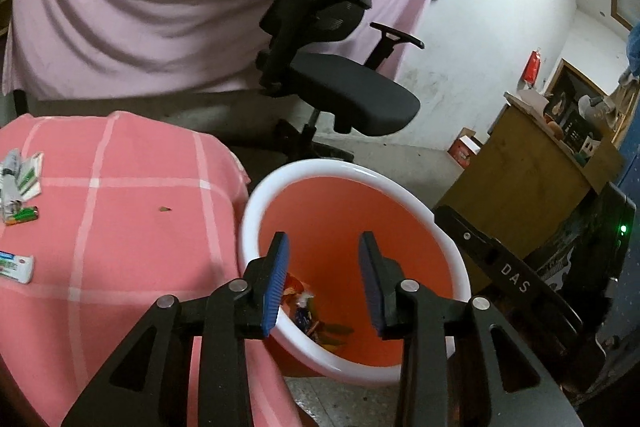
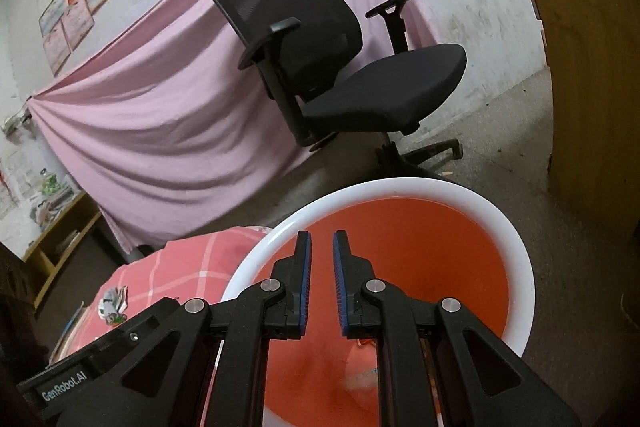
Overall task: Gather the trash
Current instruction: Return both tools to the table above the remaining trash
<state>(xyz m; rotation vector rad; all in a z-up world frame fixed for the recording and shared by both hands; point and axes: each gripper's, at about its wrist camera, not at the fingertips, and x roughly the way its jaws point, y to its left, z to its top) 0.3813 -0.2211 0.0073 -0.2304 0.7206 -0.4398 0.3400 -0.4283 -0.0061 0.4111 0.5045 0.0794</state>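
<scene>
Left wrist view: your left gripper (image 1: 324,283) hangs part-open and empty over the bin (image 1: 448,251); right gripper (image 2: 321,279) nearly closed, empty. Wrappers (image 1: 20,183) lie left; go back there.

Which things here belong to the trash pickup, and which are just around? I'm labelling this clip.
Job:
- orange plastic bin with white rim
- wrappers inside the bin
- crumpled wrappers on the pink checked cloth
- small white toothpaste-style box

Just around:
- black mesh office chair
- pink draped sheet
- yellow wooden cabinet
</scene>
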